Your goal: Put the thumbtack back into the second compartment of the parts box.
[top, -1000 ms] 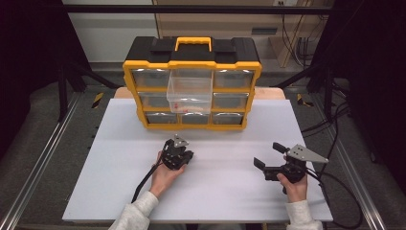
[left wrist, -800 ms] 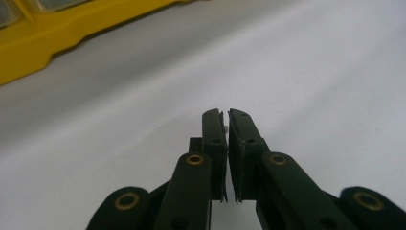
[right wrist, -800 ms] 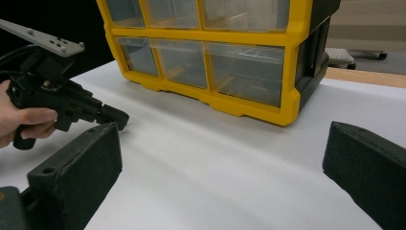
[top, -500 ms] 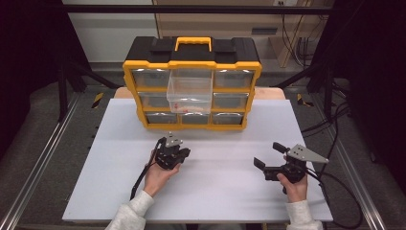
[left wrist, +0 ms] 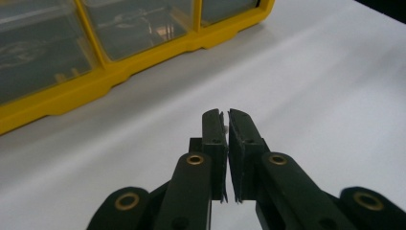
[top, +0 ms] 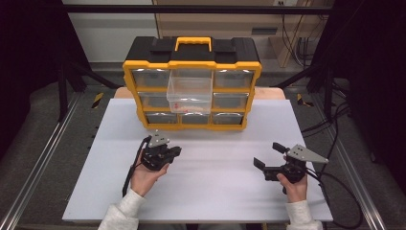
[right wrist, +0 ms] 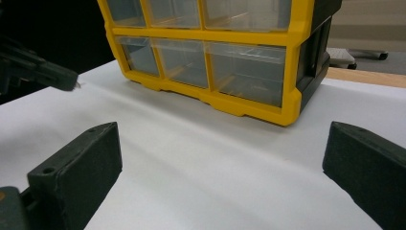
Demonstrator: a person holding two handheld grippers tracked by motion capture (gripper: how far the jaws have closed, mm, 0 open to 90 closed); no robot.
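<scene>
The organizer case (top: 191, 64) is yellow with a black top and clear drawers (top: 189, 90). The table (top: 215, 191) is white. Both grippers' jaws are black.

One yellow organizer (top: 192, 81), nine clear drawers, one pulled-out drawer (top: 190, 90) among them; two hand-held grippers: left (top: 173, 152), right (top: 269, 157); one white worktop (top: 210, 191).

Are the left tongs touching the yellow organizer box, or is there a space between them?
Apart. In the high view, bare white table lies between the left tongs and the yellow organizer box.
</scene>
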